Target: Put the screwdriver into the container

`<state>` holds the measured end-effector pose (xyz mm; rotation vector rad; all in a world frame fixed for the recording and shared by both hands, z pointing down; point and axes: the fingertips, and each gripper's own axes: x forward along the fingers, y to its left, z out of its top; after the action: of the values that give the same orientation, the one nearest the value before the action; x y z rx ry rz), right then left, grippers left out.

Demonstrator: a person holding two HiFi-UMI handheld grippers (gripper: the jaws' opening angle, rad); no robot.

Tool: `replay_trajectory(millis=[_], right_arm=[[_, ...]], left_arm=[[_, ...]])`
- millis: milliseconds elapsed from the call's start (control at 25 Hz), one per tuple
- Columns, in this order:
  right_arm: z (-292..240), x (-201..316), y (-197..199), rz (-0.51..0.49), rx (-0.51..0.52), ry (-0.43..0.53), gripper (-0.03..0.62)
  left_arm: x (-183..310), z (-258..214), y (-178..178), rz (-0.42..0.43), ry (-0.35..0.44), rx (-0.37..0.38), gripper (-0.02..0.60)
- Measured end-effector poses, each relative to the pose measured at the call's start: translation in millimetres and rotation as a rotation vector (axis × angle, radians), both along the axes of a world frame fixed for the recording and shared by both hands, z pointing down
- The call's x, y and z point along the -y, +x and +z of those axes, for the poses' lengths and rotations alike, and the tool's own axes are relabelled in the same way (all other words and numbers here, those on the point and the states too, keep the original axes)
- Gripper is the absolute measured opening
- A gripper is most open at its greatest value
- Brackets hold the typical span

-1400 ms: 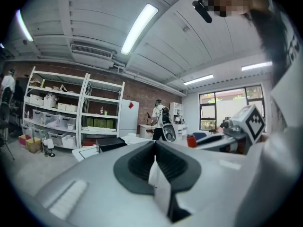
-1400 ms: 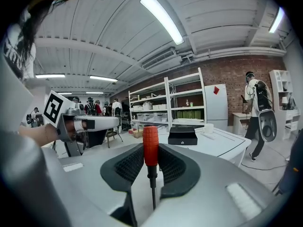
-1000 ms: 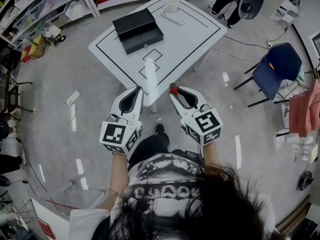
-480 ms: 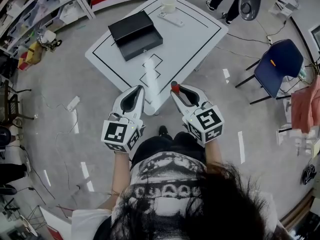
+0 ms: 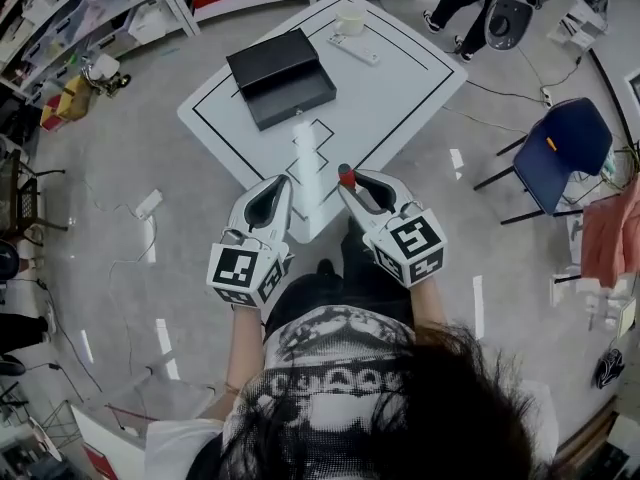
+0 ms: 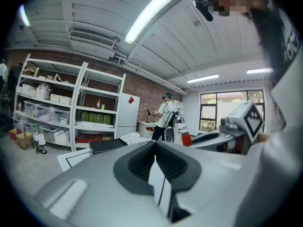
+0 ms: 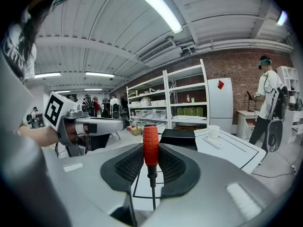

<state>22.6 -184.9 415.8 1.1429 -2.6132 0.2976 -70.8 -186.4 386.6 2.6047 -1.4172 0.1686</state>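
My right gripper (image 5: 352, 184) (image 7: 151, 169) is shut on a screwdriver (image 7: 151, 151) with a red handle (image 5: 346, 178); the handle points up and away, the metal shaft runs back between the pads. My left gripper (image 5: 270, 192) (image 6: 155, 161) is shut with nothing in it. Both are held side by side in front of the near corner of the white table (image 5: 400, 78). The container, an open black box (image 5: 281, 64) (image 7: 179, 138), stands on the table's far left part, well beyond both grippers.
A white cup (image 5: 349, 20) and a flat white strip (image 5: 352, 48) lie at the table's far side. A blue chair (image 5: 557, 146) stands to the right, shelving (image 5: 90, 18) to the far left. A person (image 7: 265, 103) stands beyond the table. Cables cross the grey floor.
The view has shifted slightly: the table sits a little closer and more to the right. Both grippers keep their pose and the screwdriver stays gripped.
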Motion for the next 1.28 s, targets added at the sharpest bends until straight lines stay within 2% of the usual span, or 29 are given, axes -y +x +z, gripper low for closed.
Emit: replay_trajectory(millis=[320,640,1000,1280], right_arm=[[10.9,70.1,-15.6,-0.142,-0.005,-0.010,0.098],[17.6,141.8,-13.9,-0.316,-0.016,-0.023,0.098],[37.4,207.3,-6.2,-0.411,-0.086,0.001,0.098],[43.0,254.4,-29.3,-0.512,-0.198,0.073,0.100]], left_arm=[[54.2,8.9,-21.3,-0.160,-0.008,0.003,0.000],[115.8,5.6,-13.0,-0.317,-0.011,0.012,0.000],[152.4,13.4,8.3,-0.386,-0.023,0.027,0.000],[161.2,12.3,3.2,-0.448,-0.013,0.028,0.000]])
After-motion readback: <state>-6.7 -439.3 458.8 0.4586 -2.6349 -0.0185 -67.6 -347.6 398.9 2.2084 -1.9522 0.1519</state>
